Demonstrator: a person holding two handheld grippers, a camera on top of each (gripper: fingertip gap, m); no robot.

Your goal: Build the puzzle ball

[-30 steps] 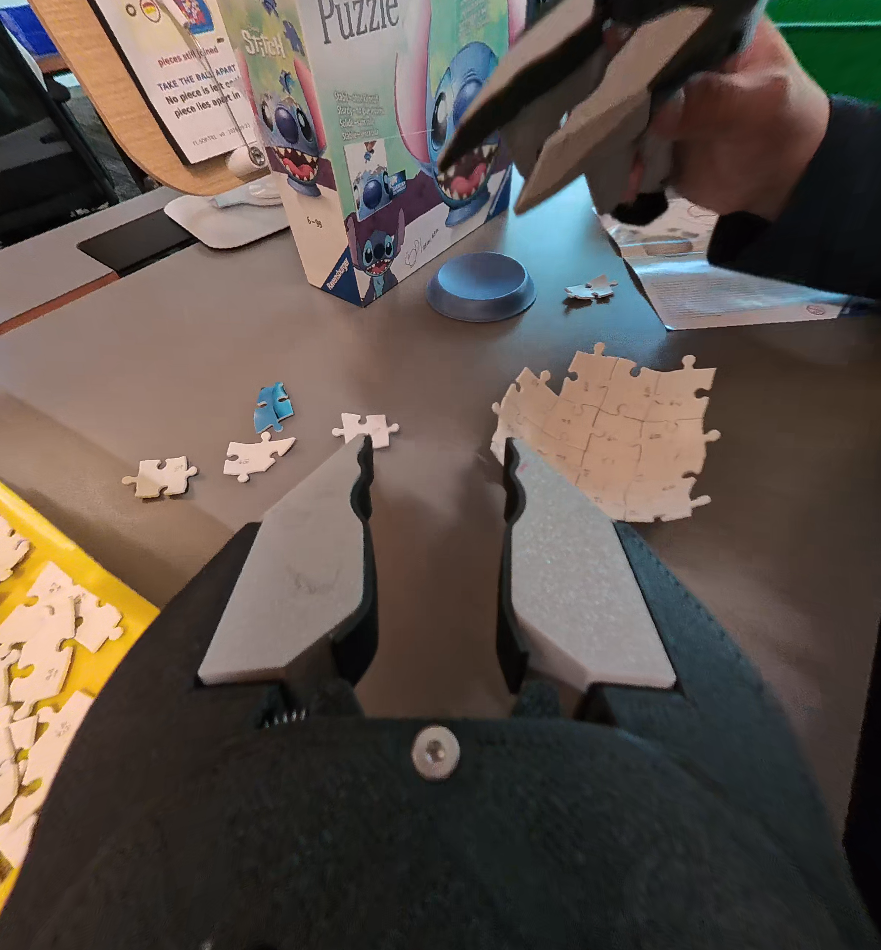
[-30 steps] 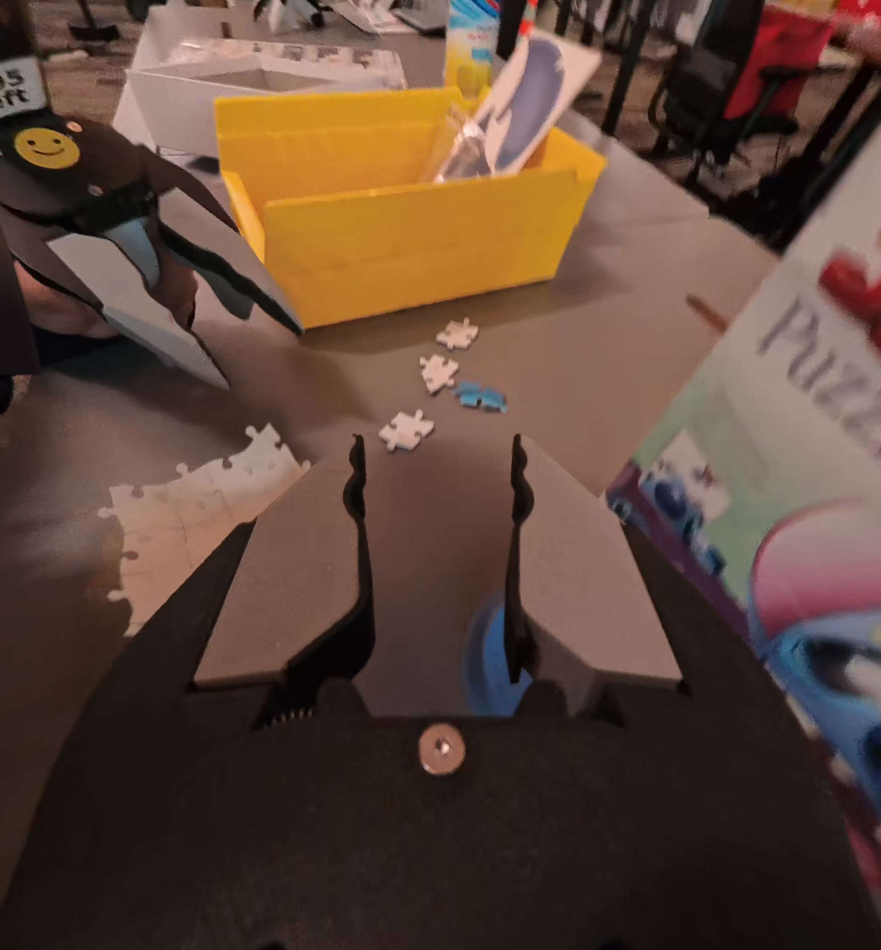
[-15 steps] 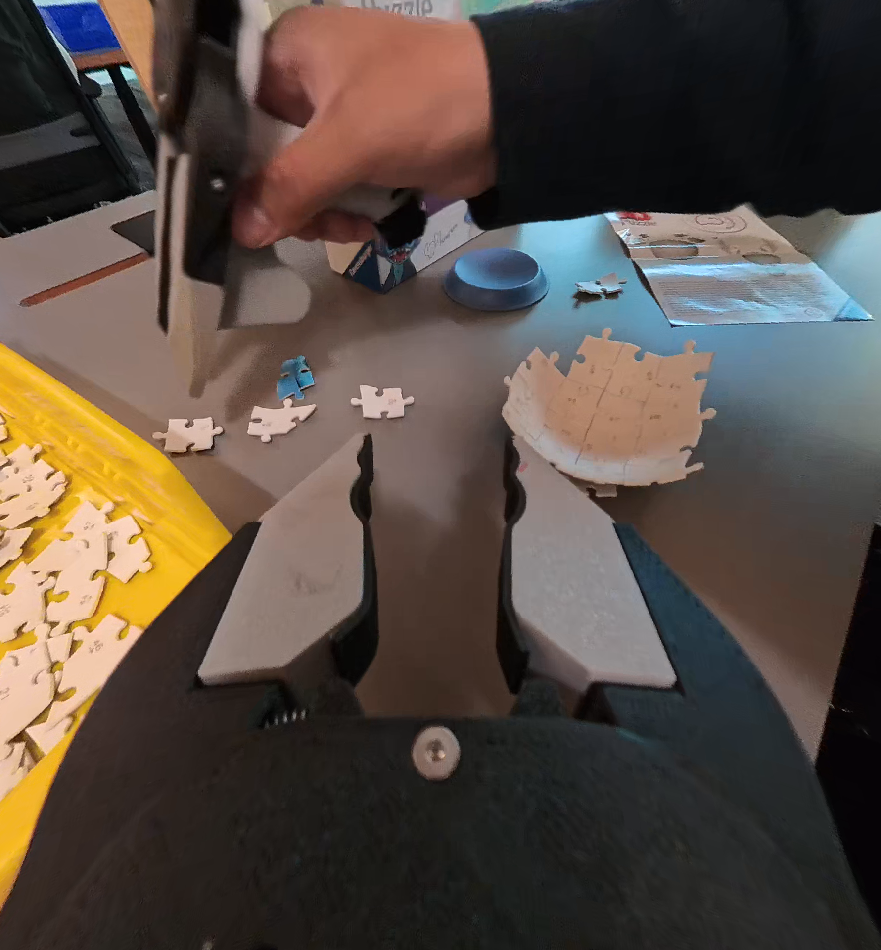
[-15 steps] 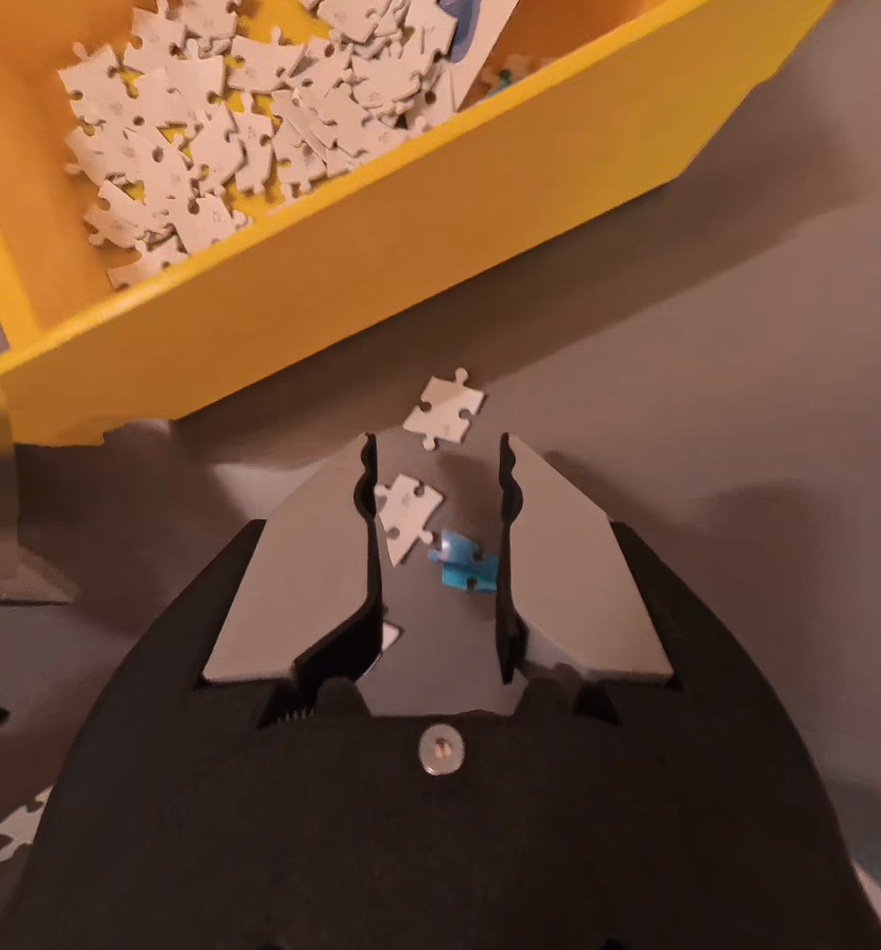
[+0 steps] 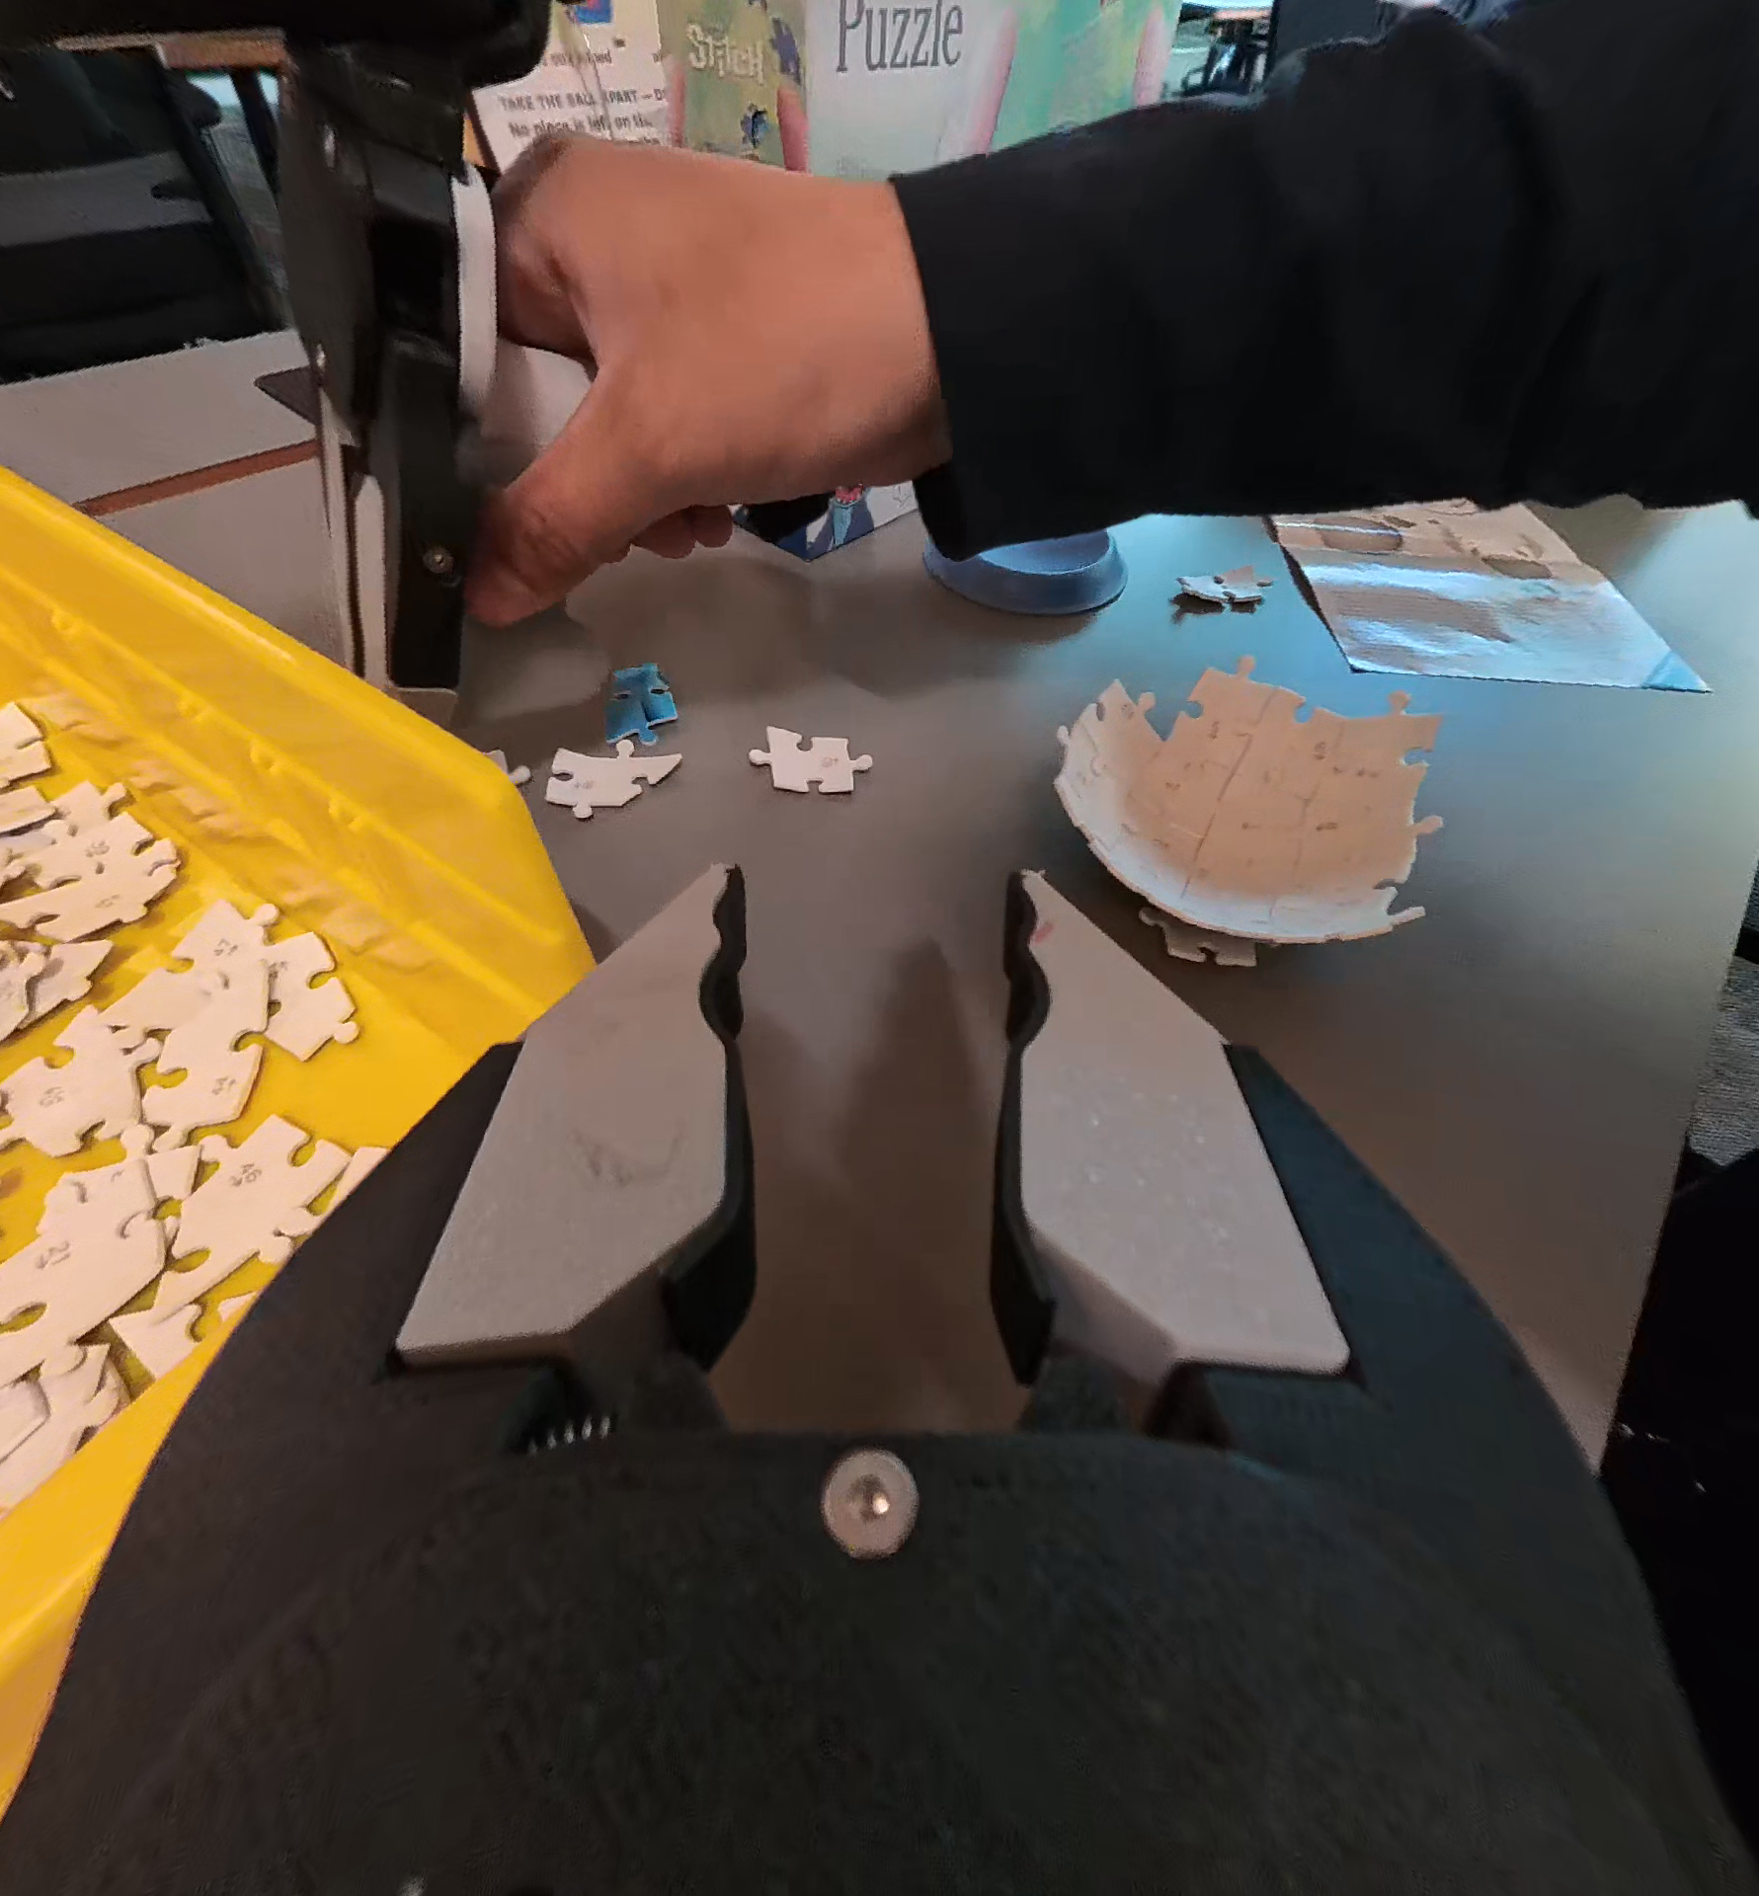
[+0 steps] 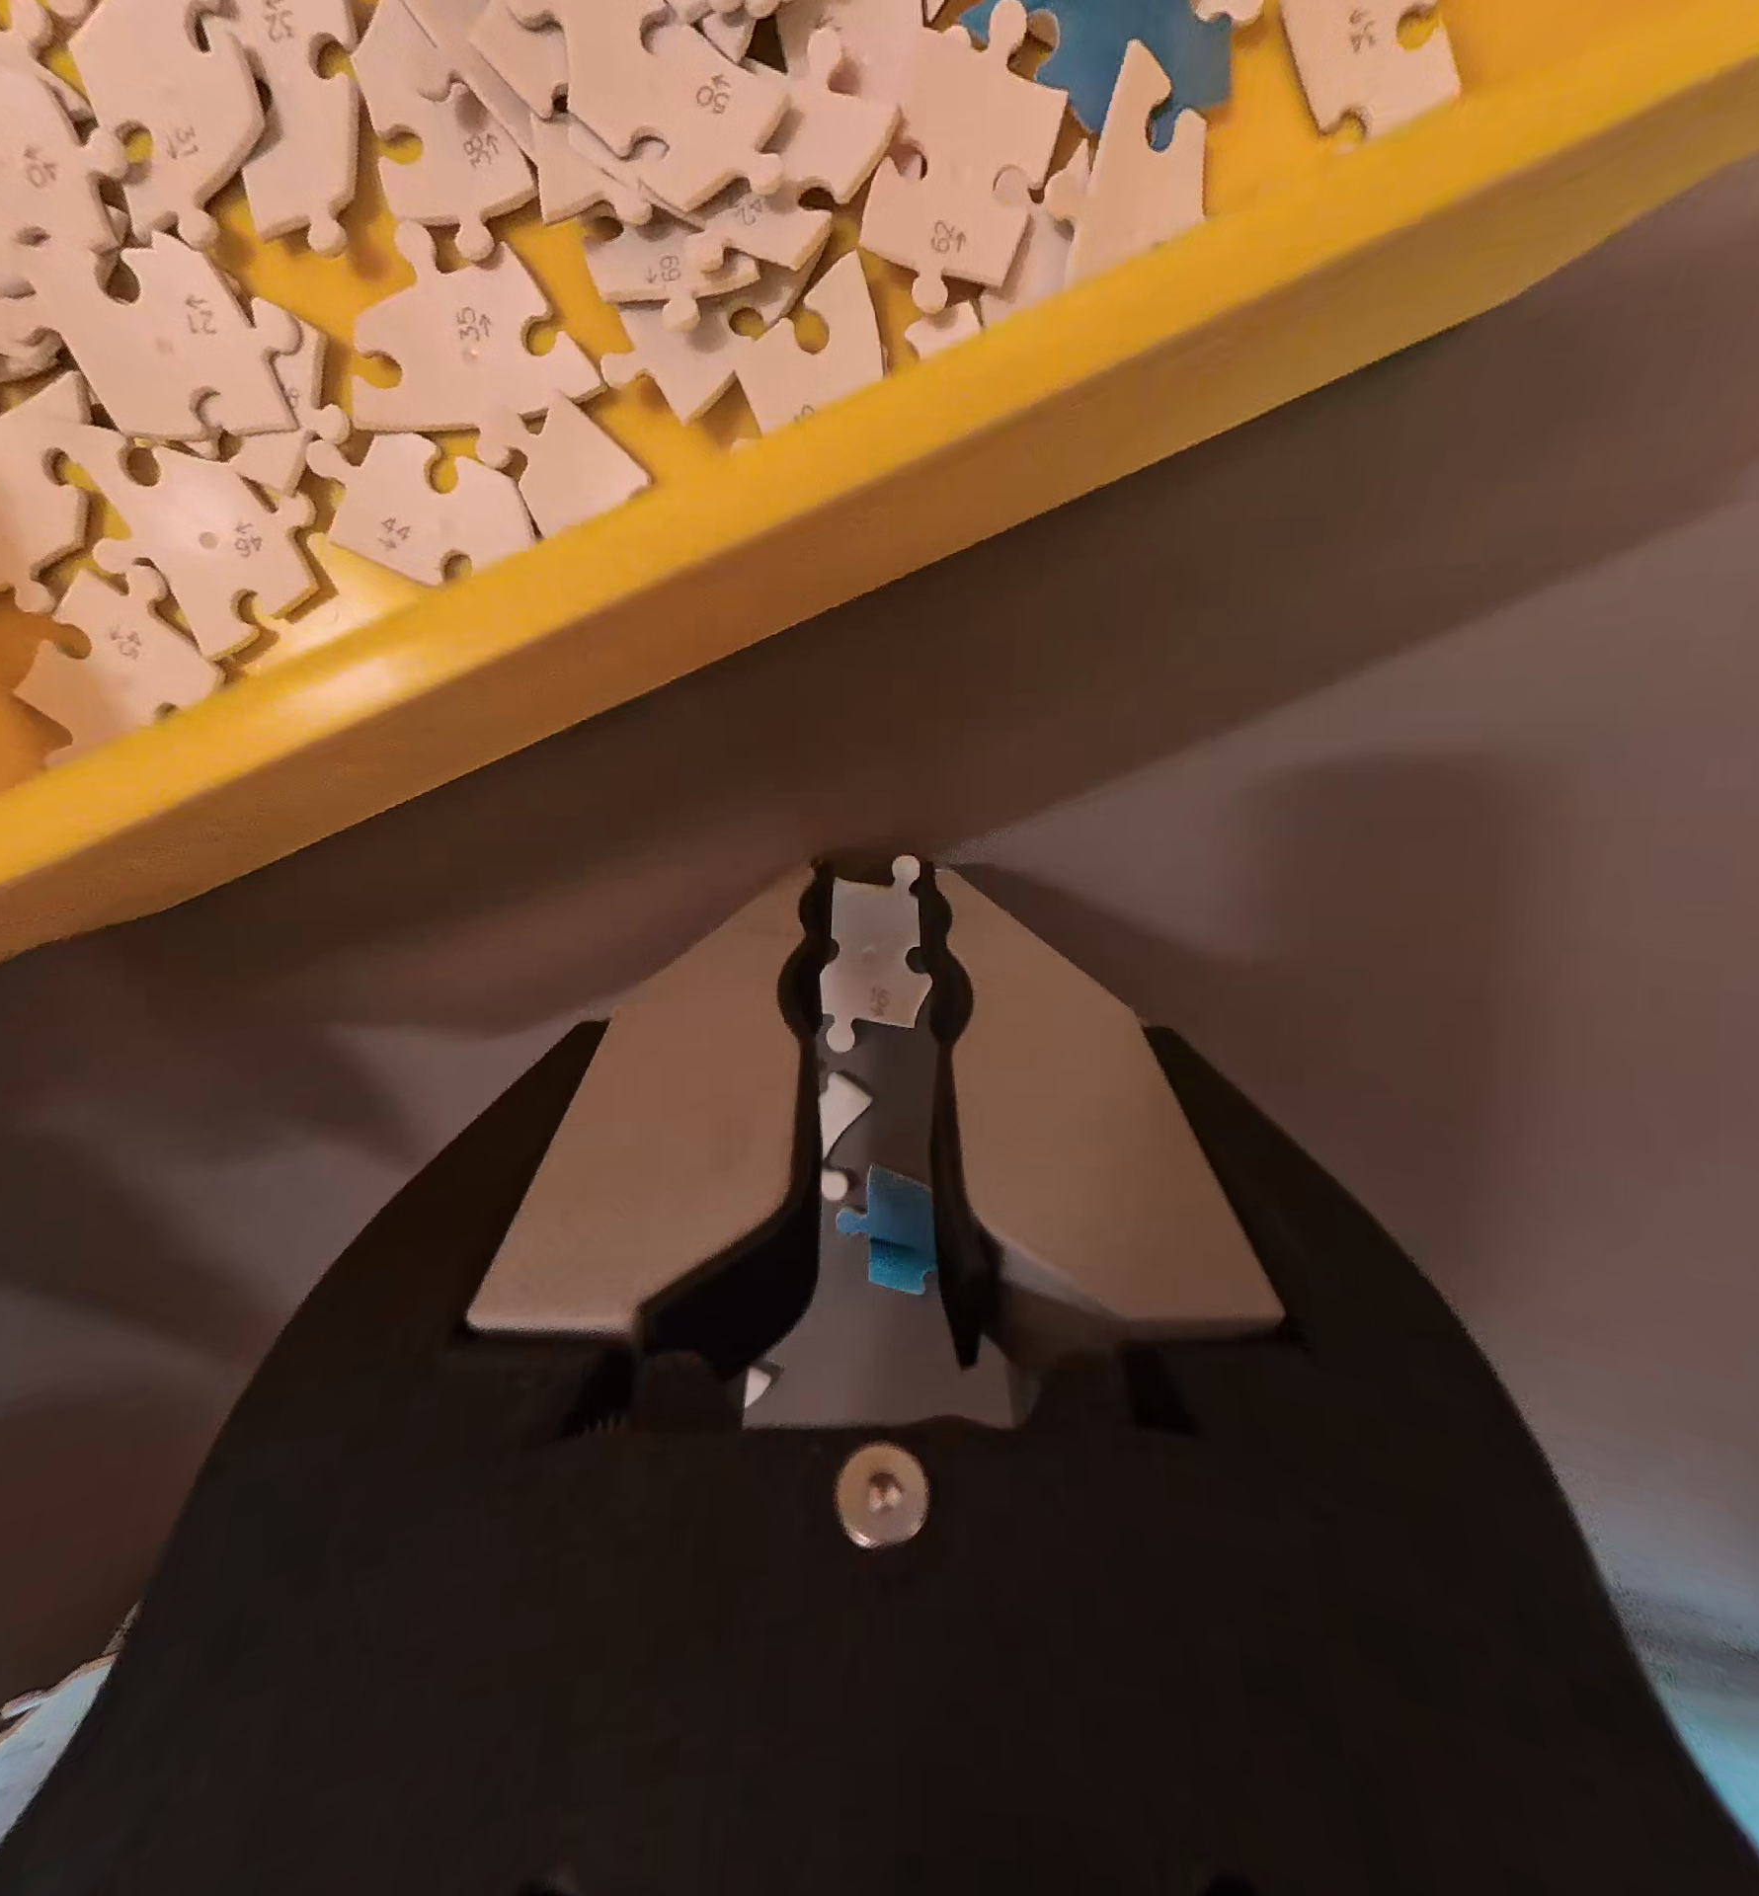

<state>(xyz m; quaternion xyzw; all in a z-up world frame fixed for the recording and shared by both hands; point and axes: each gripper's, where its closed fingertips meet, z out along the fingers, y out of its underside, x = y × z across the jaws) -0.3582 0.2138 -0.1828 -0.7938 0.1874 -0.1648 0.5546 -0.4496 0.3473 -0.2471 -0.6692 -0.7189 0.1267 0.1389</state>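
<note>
A white puzzle piece (image 6: 875, 959) sits pinched between the tips of my right gripper (image 6: 876, 923) at centre frame of the right wrist view, just below the yellow bin (image 6: 854, 534); only that view shows this grip. The left wrist view shows instead my right hand (image 5: 690, 359) reaching in at upper left, gripper pointed down at the table (image 5: 906, 821). My left gripper (image 5: 873, 893) hovers spread and empty at centre, the curved assembled section (image 5: 1255, 811) to its upper right.

Yellow bin (image 6: 772, 575): smooth, slightly glossy plastic. Puzzle pieces (image 6: 464, 328): matt white (numbered backs). Table (image 5: 885, 657), centre frame: matt grey w/ faint sheen.
</note>
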